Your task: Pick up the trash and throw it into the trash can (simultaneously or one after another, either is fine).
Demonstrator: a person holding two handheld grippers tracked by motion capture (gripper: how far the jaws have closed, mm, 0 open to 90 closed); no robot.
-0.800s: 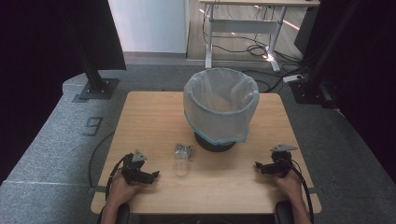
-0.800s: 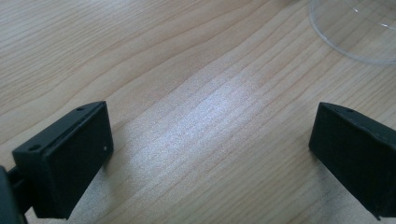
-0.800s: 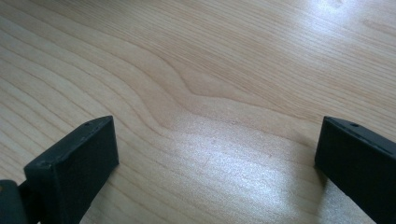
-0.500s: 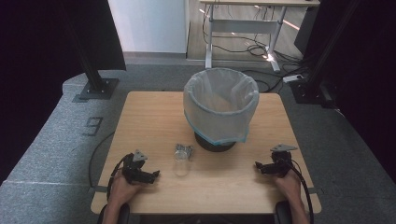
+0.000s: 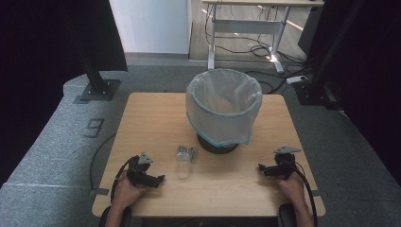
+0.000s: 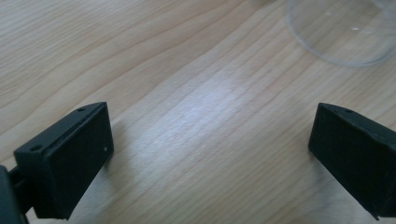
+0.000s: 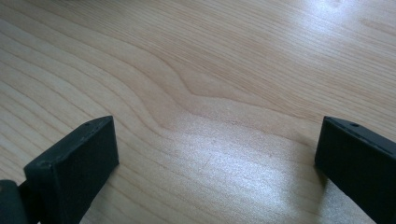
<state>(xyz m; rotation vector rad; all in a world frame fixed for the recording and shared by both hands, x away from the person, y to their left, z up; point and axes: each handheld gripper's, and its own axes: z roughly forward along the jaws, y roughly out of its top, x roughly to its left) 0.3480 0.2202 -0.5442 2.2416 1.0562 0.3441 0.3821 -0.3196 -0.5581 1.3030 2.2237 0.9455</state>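
A clear plastic bottle (image 5: 184, 163) lies on the wooden table (image 5: 156, 118) in front of a bin (image 5: 223, 108) lined with a pale plastic bag. My left gripper (image 5: 160, 178) rests near the table's front left, a short way left of the bottle, open with nothing between its jaws. In the left gripper view the bottle's clear round end (image 6: 341, 32) lies ahead at the upper right, and the left gripper (image 6: 210, 154) stands wide over bare wood. My right gripper (image 5: 261, 168) rests at the front right, open; in the right gripper view the right gripper (image 7: 217, 163) spans bare wood.
The bin stands on a dark round base (image 5: 217, 144) at the table's middle. Black stand posts (image 5: 92, 61) and a desk frame with cables (image 5: 246, 28) are on the floor beyond the table. A person's hands (image 5: 125, 191) hold both grippers at the front edge.
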